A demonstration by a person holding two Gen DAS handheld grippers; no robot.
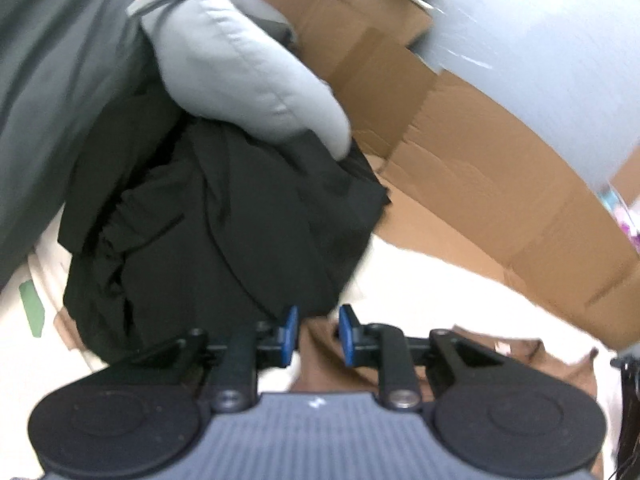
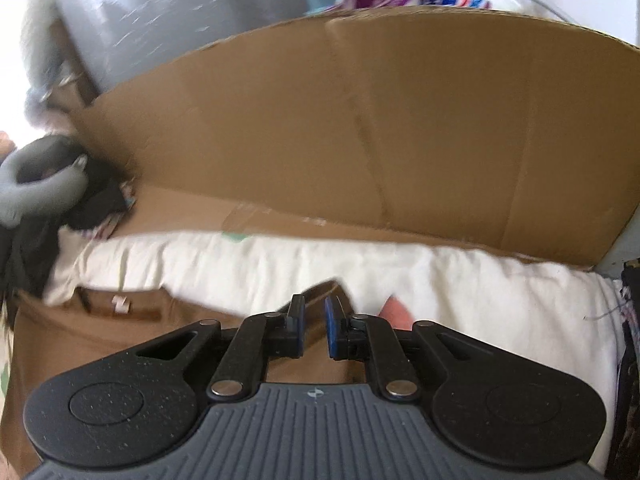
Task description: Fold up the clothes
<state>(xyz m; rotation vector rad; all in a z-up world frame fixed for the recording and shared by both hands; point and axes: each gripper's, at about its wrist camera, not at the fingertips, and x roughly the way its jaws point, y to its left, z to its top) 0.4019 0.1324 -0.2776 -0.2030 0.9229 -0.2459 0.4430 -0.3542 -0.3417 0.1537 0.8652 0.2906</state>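
Note:
A brown garment (image 2: 80,340) lies flat on a cream sheet (image 2: 480,288), with a small white label on it. My right gripper (image 2: 314,326) hovers over the garment's upper edge. Its blue pads stand a narrow gap apart and nothing is pinched between them. In the left wrist view my left gripper (image 1: 319,334) is open over another part of the brown garment (image 1: 320,364), beside a heap of black clothes (image 1: 224,220). The view is blurred.
A grey neck pillow (image 1: 248,64) rests on the black heap and also shows at the left as the pillow (image 2: 36,188). A large cardboard sheet (image 2: 360,120) stands along the far side of the bedding. Dark grey-green fabric (image 1: 48,80) hangs at left. A small pink patch (image 2: 394,312) lies near the right fingers.

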